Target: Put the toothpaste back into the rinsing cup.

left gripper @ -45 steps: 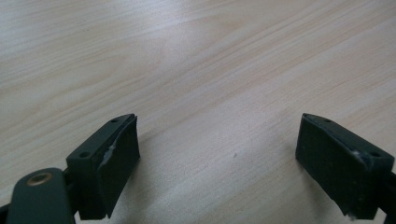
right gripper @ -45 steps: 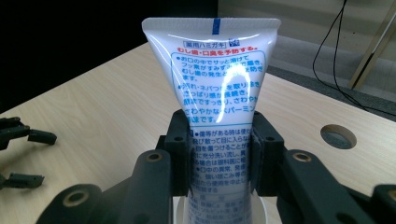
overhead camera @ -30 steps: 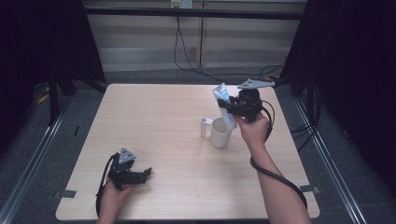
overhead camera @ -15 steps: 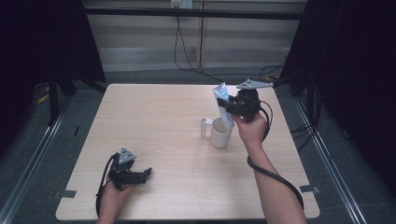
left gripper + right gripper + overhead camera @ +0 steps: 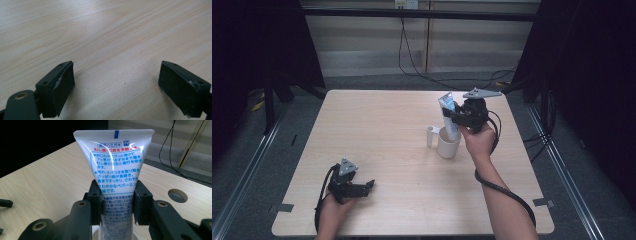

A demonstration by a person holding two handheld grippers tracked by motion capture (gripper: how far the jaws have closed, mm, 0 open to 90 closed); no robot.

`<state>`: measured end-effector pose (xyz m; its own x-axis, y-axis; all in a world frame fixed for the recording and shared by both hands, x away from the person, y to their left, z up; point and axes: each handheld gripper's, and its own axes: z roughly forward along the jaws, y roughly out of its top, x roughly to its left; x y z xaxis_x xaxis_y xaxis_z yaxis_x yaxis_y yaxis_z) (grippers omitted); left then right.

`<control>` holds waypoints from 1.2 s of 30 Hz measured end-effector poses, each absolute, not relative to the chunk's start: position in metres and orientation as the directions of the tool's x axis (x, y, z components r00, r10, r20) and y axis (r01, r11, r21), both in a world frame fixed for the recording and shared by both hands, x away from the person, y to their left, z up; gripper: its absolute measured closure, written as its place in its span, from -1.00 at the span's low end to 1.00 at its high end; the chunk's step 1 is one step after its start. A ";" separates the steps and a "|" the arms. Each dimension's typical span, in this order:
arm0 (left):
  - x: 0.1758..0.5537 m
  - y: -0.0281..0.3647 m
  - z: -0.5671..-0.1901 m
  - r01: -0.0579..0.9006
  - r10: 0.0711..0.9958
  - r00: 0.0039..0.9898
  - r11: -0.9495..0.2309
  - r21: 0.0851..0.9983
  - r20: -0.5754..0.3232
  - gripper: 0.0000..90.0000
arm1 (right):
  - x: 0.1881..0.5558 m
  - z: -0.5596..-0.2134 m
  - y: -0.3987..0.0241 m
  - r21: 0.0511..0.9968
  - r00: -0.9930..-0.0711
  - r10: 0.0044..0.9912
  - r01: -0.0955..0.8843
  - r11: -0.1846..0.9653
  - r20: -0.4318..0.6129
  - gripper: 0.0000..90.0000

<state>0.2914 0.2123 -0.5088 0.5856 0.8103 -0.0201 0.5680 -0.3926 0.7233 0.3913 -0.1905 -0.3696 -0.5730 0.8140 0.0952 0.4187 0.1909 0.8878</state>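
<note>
Nearest the person, at about seven o'clock on the table (image 5: 377,120), the left gripper (image 5: 368,185) rests low over the wood with the hand behind it; in the left gripper view its jaws stand wide apart with nothing but bare wood grain between them, so it is released and grasps nothing. Farther out, at about two o'clock from the table's middle, the right gripper (image 5: 451,117) is raised above the surface, its cable looping down along the forearm and its grey plate on top. Its jaws are clenched on a white tube (image 5: 115,165) of toothpaste; in the right gripper view the two pads press on the tube's sides, the flat crimped end points up and blue and red print covers the face. In the high view the tube (image 5: 448,111) stands nearly upright, tilted slightly toward eleven o'clock, with its lower end inside a white cup (image 5: 448,145). The cup stands on the table just below the gripper, its handle pointing toward nine o'clock. Beyond the table's far edge, at twelve o'clock, black cables (image 5: 412,55) hang against a pale wall.
</note>
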 end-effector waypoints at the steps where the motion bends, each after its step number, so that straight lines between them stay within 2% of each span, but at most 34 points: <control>1: 0.291 0.212 -0.509 0.568 0.810 0.586 -0.392 0.723 -0.020 -0.71 | 0.391 -0.370 -0.190 0.887 -0.573 0.814 0.420 0.191 0.097 0.45; 36: 0.291 0.212 -0.509 0.568 0.811 0.584 -0.390 0.725 -0.022 -0.71 | 0.379 -0.397 -0.194 0.878 -0.550 0.832 0.432 0.207 0.075 0.43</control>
